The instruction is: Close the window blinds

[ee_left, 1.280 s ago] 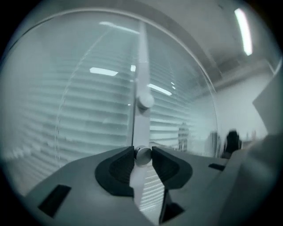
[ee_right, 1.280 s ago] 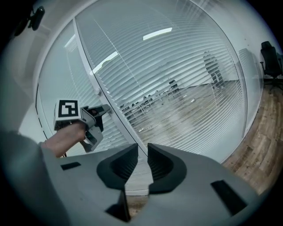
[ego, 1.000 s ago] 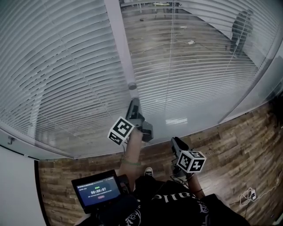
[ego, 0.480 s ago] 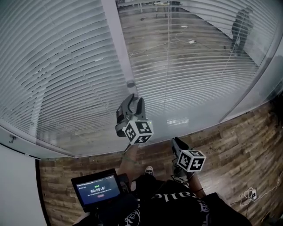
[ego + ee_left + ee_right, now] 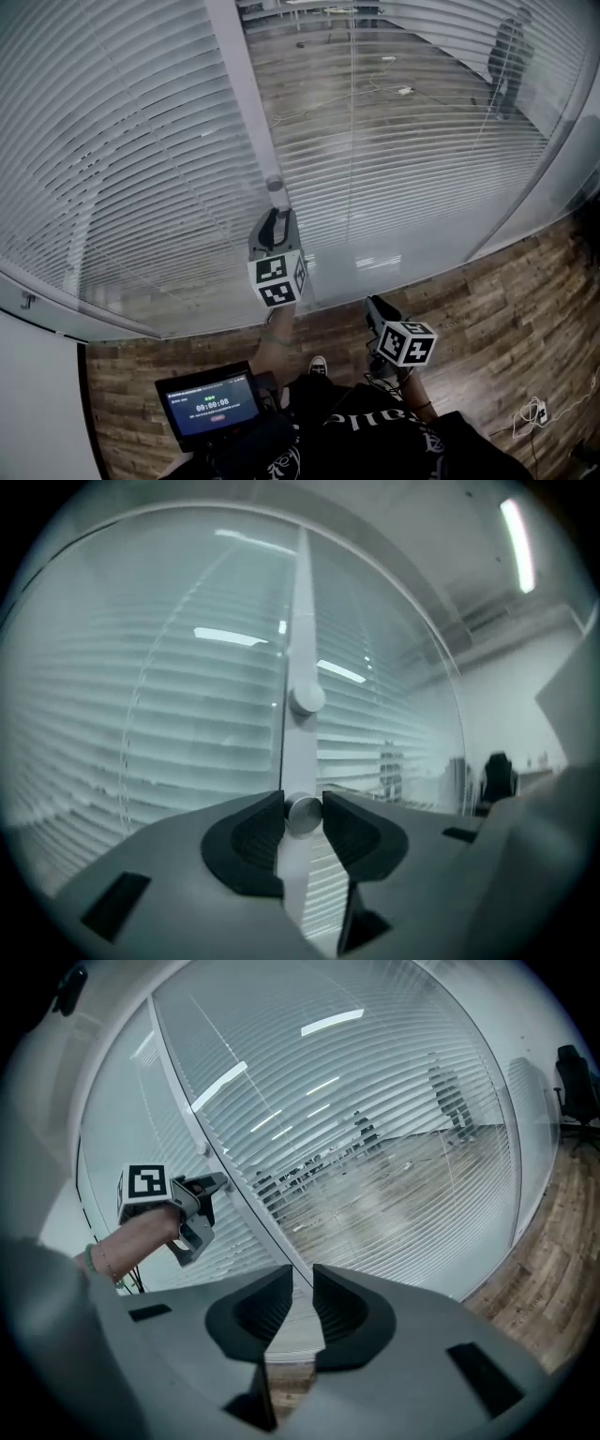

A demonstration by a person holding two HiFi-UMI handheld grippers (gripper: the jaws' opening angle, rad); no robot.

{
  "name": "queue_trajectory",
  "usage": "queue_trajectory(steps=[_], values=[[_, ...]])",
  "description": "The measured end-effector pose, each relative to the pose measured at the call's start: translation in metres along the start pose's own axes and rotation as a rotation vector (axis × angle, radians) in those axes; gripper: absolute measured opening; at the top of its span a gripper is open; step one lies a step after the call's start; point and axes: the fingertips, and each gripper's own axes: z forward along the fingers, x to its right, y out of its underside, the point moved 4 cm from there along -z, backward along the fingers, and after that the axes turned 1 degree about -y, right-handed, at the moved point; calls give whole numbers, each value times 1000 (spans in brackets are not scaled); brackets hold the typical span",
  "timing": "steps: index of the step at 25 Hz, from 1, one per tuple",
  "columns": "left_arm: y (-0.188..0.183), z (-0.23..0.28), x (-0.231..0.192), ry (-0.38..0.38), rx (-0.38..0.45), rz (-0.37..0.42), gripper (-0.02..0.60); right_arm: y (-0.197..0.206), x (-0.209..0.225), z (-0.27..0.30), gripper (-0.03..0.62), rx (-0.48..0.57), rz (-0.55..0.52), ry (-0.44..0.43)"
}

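White slatted blinds (image 5: 122, 159) hang behind the glass on both sides of a pale upright post (image 5: 246, 103). The room beyond shows through the right pane's slats. My left gripper (image 5: 275, 217) points up at the post, just below a small round knob (image 5: 274, 184). In the left gripper view a second silver knob (image 5: 303, 815) sits between the jaws, which are closing, and both pads touch it. The upper knob (image 5: 307, 700) is higher on the post. My right gripper (image 5: 379, 307) hangs low by my waist. Its jaws (image 5: 303, 1302) stand narrowly apart with nothing between them.
A tablet screen (image 5: 211, 405) is mounted at my lower left. Wooden floor (image 5: 487, 319) runs along the foot of the glass, with a cable (image 5: 534, 412) at the right. A dark figure (image 5: 506, 56) shows beyond the glass at upper right. A white wall panel (image 5: 33, 394) stands at the left.
My left gripper has rolled so its marker cube swung from the left to below, and it has risen slightly along the post. The right gripper has stayed put.
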Motion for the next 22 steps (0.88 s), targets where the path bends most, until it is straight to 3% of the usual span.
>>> queue_trajectory(steps=[2, 6, 7, 8, 9, 11, 12, 13, 16, 18, 20, 22], values=[[-1, -2, -6, 12, 26, -256, 126, 1, 0, 1, 80, -4, 5, -1], [10, 0, -13, 117, 74, -869, 123, 3, -4, 3, 80, -14, 2, -12], [11, 1, -14, 141, 81, -958, 123, 4, -4, 4, 80, -17, 1, -14], [12, 2, -15, 156, 84, -988, 123, 4, -4, 5, 80, -19, 0, -15], [12, 3, -15, 164, 81, -967, 124, 4, -4, 5, 80, -21, -1, -15], [10, 3, -14, 157, 65, -833, 126, 4, -4, 6, 80, -24, -4, -16], [8, 1, -13, 141, 52, -714, 126, 4, -5, 7, 80, -25, -5, -17], [6, -1, -11, 116, 33, -543, 126, 4, -6, 6, 80, -24, -6, -18], [-2, -9, 3, 30, -19, 126, 130, 6, -5, 5, 80, -25, -2, -16], [-7, -9, 13, -7, -16, 472, 130, 7, -3, 5, 80, -27, 2, -11], [-8, -4, 21, -9, -26, 688, 129, 8, -1, 6, 80, -30, 5, -7], [0, 2, 27, -3, -65, 831, 130, 9, -1, 6, 80, -32, 6, -5]])
